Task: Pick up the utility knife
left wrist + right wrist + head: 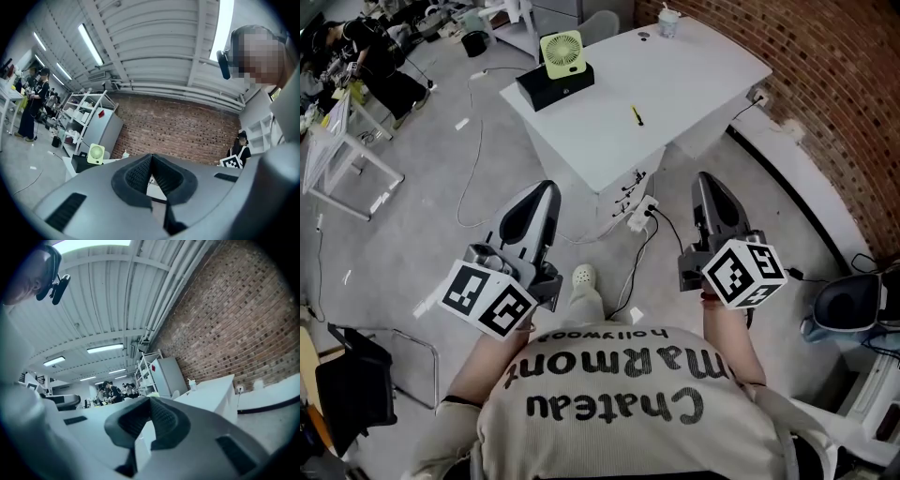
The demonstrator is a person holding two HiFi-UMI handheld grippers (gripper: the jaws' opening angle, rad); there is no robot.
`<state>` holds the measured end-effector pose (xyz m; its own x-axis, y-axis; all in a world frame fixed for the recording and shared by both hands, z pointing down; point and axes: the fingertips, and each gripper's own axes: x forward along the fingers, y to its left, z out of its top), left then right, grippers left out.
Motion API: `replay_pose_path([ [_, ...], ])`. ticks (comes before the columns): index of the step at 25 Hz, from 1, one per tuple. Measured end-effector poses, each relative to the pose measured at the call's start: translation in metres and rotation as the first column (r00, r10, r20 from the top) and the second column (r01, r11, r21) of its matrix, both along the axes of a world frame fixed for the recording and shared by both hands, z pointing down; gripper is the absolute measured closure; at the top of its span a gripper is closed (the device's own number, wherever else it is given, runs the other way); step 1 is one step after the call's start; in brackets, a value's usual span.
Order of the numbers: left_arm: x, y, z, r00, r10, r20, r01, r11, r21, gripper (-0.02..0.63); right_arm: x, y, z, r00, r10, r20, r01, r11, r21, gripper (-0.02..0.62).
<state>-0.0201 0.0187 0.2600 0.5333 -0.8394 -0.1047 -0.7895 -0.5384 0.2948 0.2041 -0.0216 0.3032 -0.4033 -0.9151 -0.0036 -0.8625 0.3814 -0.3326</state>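
1. A person is standing on the floor in front of a white table, holding one gripper in each hand and pointing both toward it.
2. The left gripper is hovering short of the table's near corner. Its ribbed pads are pressing together at the tip, with nothing between them.
3. The right gripper is hovering off the same near corner, on the brick wall side. Its pads are also pressing together on nothing.
4. The utility knife, yellow and black, is lying flat around the middle of the table, well apart from both grippers and touching nothing else.
5. A pale green fan is standing on a black box by the table's left edge, close to the left corner.
6. A white cup is sitting at the far edge, beside the far corner.
7. A power strip with plugged cables is lying on the floor just below the near corner, between the two grippers as the head view shows them.
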Motion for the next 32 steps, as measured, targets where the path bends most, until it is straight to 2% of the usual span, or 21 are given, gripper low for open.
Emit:
replay_pose_path([
  [7, -0.008, -0.064, 0.006, 0.999, 0.039, 0.011, -0.039, 0.999, -0.011, 0.606, -0.008, -0.059, 0.013, 1.0, 0.021, 0.02, -0.02, 0.999, -0.028, 0.592],
  [12, -0.013, -0.121, 0.007, 0.995, 0.099, 0.02, -0.099, 0.995, 0.014, 0.606, -0.02, -0.115, 0.02, 0.999, 0.032, 0.031, -0.03, 0.998, -0.049, 0.592],
  [21, -0.072, -0.232, 0.012, 0.996, 0.078, -0.04, -0.077, 0.997, 0.007, 0.606, -0.051, -0.217, 0.023, 0.998, 0.056, -0.007, -0.056, 0.997, -0.06, 0.592],
  [25, -0.106, -0.272, 0.027, 0.999, 0.039, 0.001, -0.039, 0.999, -0.001, 0.606, -0.061, -0.251, 0.044, 0.995, 0.095, -0.017, -0.096, 0.991, -0.09, 0.592],
  [28, -0.126, -0.297, 0.043, 0.999, 0.017, 0.03, -0.016, 0.999, -0.031, 0.606, -0.066, -0.267, 0.062, 0.991, 0.133, -0.026, -0.135, 0.988, -0.074, 0.591],
  [29, -0.13, -0.302, 0.05, 1.0, 0.014, 0.017, -0.013, 0.999, -0.049, 0.606, -0.064, -0.271, 0.07, 0.989, 0.144, -0.038, -0.147, 0.986, -0.075, 0.571],
  [32, -0.138, -0.314, 0.07, 1.0, 0.018, -0.017, -0.019, 0.996, -0.092, 0.606, -0.052, -0.28, 0.099, 0.98, 0.182, -0.078, -0.191, 0.973, -0.132, 0.563],
])
